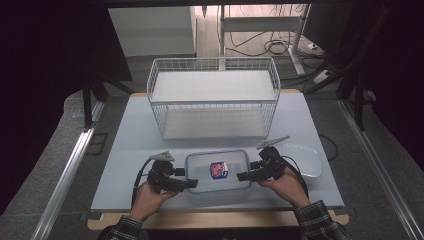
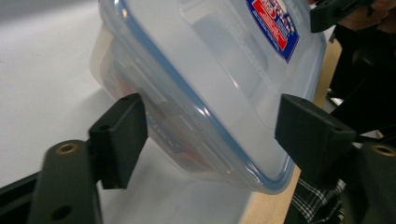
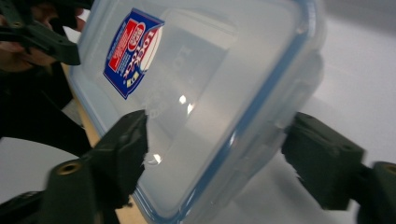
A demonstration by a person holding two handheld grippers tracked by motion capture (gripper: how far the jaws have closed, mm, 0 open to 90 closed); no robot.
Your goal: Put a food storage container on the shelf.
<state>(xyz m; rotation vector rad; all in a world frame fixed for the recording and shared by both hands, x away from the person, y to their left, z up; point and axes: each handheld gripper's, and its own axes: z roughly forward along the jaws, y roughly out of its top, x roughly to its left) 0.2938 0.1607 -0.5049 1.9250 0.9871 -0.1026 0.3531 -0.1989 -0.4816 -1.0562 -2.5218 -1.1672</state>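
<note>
sitting near the front edge of the table, ahead of the wire rack, a lidded box lies between two tongs. left gripper and right gripper each straddle one end, jaws parted, pads not pressing. a white dish lies right.

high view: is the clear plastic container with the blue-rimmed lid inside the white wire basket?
No: the clear plastic container with the blue-rimmed lid sits on the table in front of the white wire basket.
</note>
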